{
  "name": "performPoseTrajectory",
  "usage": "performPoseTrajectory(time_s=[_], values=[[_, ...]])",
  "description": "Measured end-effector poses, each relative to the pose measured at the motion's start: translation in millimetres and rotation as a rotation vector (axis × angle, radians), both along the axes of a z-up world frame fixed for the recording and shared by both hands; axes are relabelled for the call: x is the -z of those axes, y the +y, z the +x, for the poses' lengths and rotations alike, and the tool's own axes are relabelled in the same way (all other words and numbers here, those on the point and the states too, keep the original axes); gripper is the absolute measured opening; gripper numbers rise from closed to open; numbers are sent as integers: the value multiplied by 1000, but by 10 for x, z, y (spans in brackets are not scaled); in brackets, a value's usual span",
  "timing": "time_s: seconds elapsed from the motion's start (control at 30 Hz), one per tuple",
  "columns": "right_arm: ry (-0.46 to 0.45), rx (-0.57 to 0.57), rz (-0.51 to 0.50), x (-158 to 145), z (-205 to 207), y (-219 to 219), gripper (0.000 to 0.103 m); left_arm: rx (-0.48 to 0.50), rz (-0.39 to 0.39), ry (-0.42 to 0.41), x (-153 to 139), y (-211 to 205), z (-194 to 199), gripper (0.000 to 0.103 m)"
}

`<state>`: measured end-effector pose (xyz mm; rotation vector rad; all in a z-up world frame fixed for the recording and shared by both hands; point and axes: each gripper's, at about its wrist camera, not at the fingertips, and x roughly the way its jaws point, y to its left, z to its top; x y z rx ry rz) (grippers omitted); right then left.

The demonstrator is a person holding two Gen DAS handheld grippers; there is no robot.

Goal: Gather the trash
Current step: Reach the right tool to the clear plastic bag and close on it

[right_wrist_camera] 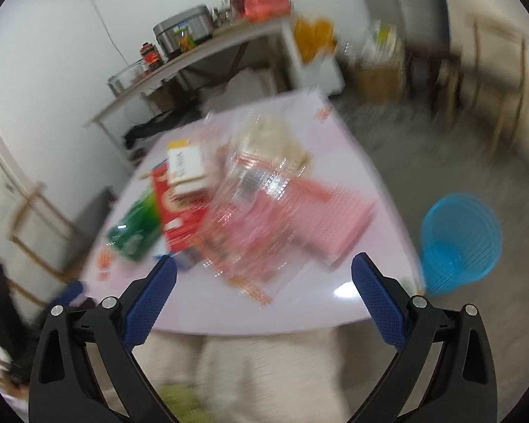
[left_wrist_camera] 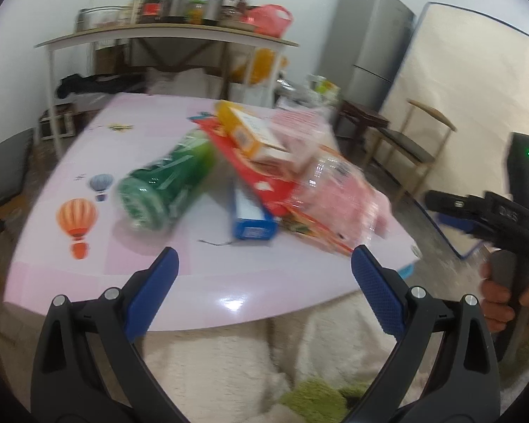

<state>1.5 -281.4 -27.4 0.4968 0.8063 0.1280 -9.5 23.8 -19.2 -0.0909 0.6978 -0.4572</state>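
Note:
A heap of trash lies on a pink table (left_wrist_camera: 98, 271) (right_wrist_camera: 335, 303): a green plastic bottle (left_wrist_camera: 165, 185) (right_wrist_camera: 135, 227) on its side, a red carton (left_wrist_camera: 257, 172) (right_wrist_camera: 180, 215), a yellow-and-white box (left_wrist_camera: 254, 134) (right_wrist_camera: 187, 165), a blue box (left_wrist_camera: 252, 216) and a clear crinkled bag (left_wrist_camera: 338, 194) (right_wrist_camera: 261, 222) over pink packaging. My left gripper (left_wrist_camera: 263, 255) is open, hovering near the table's front edge with nothing between its fingers. My right gripper (right_wrist_camera: 263, 262) is open too, short of the bag. Both views are motion-blurred.
A blue plastic basket (right_wrist_camera: 458, 243) stands on the floor right of the table. A hand (left_wrist_camera: 504, 299) holds the other gripper's handle at the right. Behind are a shelf table (left_wrist_camera: 165, 35) with a cooker, a fridge (left_wrist_camera: 370, 49) and a wooden chair (left_wrist_camera: 412, 141).

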Motion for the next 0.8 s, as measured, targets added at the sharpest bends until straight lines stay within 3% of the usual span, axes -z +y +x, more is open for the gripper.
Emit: performPoseTrajectory(time_s=[0.27, 0.43, 0.57, 0.8], values=[[79, -14, 328, 632, 352, -128, 86, 50, 22, -32, 36, -133, -22, 94], [91, -1, 415, 864, 561, -113, 78, 61, 27, -21, 64, -153, 43, 94], [47, -11, 420, 872, 689, -19, 70, 72, 35, -22, 79, -193, 81, 94], [56, -11, 452, 993, 723, 31, 34, 95, 58, -37, 94, -253, 92, 94]])
